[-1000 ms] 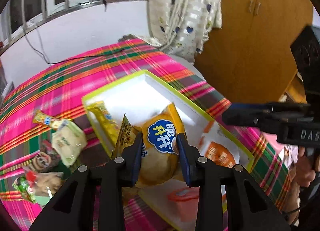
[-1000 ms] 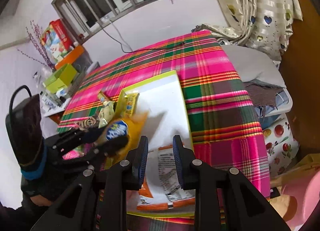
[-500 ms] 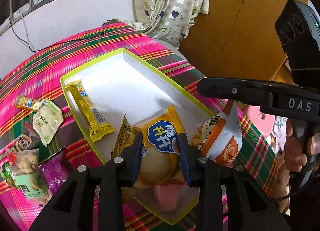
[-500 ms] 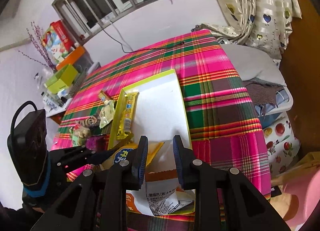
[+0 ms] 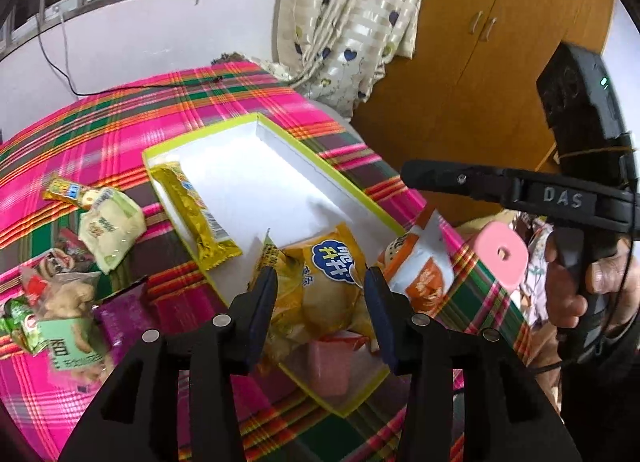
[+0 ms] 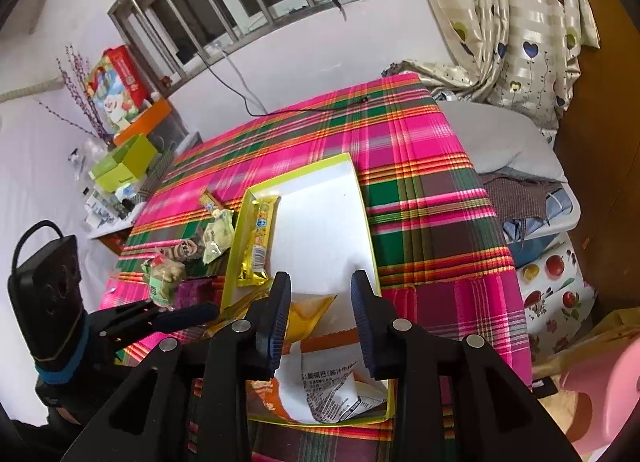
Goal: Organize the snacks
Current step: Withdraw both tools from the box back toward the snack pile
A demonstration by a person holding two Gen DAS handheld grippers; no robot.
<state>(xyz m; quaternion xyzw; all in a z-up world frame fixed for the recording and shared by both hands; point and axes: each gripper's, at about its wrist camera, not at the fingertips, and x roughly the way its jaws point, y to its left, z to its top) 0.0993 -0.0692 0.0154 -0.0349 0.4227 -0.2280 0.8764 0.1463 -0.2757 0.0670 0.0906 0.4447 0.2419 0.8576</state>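
A shallow box with a lime rim [image 5: 280,130] [image 6: 360,198] lies on the plaid tablecloth. In it are a long yellow bar [image 5: 196,214] [image 6: 260,238], a yellow chip bag with a blue logo [image 5: 324,282] and an orange-and-white bag [image 5: 420,266] [image 6: 320,394]. My left gripper [image 5: 320,286] straddles the chip bag. Its jaws are opening and the bag rests on the box floor. My right gripper [image 6: 320,290] hovers over the box's near end above the orange-and-white bag. Its jaws are opening with nothing pressed between them.
Loose snacks lie left of the box: a pale green packet [image 5: 110,226], a small yellow bar [image 5: 66,192], a green biscuit bag [image 5: 68,310] and a purple packet [image 5: 124,318]. A pink stool [image 5: 500,254], a wardrobe and a curtain stand to the right.
The left jaws have spread wide off the chip bag, which now lies in the box. The right jaws have widened, and the orange-and-white bag has settled into the box's near end.
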